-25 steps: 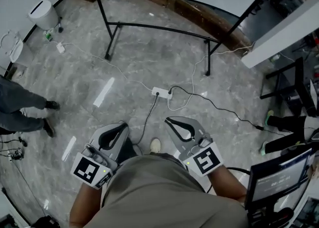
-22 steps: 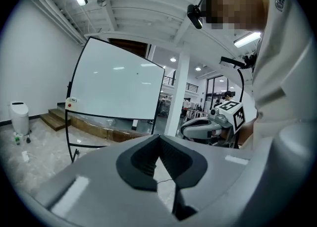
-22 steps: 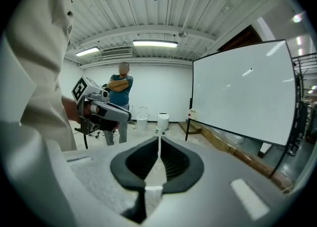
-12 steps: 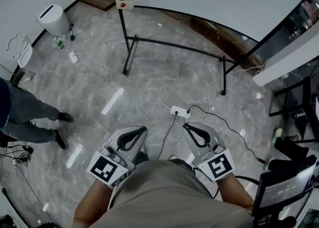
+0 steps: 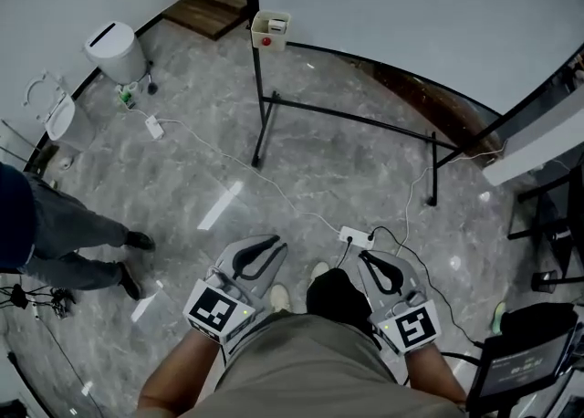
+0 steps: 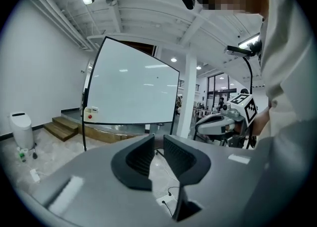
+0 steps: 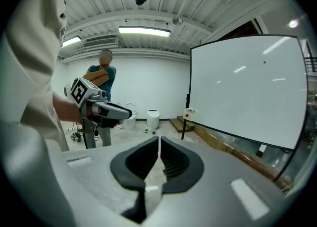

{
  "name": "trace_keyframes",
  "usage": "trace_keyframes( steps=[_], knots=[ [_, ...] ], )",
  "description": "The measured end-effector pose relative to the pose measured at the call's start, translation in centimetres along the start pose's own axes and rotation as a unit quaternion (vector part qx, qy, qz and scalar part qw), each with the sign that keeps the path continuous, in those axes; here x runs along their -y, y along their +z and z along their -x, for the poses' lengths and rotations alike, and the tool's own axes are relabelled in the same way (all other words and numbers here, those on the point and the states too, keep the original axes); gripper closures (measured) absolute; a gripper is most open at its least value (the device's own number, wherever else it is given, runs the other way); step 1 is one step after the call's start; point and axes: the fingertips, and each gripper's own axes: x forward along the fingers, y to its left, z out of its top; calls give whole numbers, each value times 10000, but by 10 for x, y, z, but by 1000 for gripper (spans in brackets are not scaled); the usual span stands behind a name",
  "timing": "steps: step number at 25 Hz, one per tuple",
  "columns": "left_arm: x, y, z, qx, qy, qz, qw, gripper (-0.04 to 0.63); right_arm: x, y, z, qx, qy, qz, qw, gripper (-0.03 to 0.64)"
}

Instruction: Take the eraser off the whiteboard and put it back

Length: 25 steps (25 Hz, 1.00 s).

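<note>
The whiteboard (image 5: 411, 15) stands on a black frame ahead of me, also seen in the left gripper view (image 6: 133, 92) and the right gripper view (image 7: 247, 92). A small cream box with a red dot (image 5: 271, 30) hangs at its lower left corner; I cannot tell whether it is the eraser. My left gripper (image 5: 274, 244) is held low in front of my body, well short of the board, and its jaws are opening with a narrow gap and nothing between them (image 6: 158, 141). My right gripper (image 5: 363, 256) is beside it, shut and empty (image 7: 158, 141).
A power strip (image 5: 356, 237) with trailing cables lies on the marble floor just ahead of the grippers. A white bin (image 5: 117, 51) and wooden steps (image 5: 214, 5) are at the far left. A person (image 5: 55, 224) stands at the left. A monitor (image 5: 520, 370) is at the lower right.
I have walked toward the whiteboard: it, the cream box and the power strip have come nearer in the head view. Both grippers travelled with me, still held side by side.
</note>
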Motion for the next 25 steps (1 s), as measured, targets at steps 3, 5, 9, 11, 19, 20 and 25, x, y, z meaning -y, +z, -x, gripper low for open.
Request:
trace_keyframes(
  steps=[3,5,9,11,19,20,25],
  knots=[
    [-35,7,-34,81,122,-81,9999,518,27,2,-26,-13,-21,6,10000,611],
    [-61,13,-58,90,265,-95,9996,515,50,5,-47,11,13,33,10000,611],
    [-118,31,-114,19,689,57,9976,498,111,24,-86,177,29,32,9998,611],
    [-149,43,-145,-14,884,101,9960,487,146,37,-102,265,-12,101,9996,610],
    [-278,73,-248,-173,1755,-205,9841,412,242,39,-151,78,-224,13,9997,602],
    [-295,75,-258,-205,1842,-213,9824,408,247,40,-155,49,-267,5,9996,600],
    [-375,86,-311,-248,2111,-269,9768,368,283,48,-181,-60,-794,85,9968,588]
  ],
)
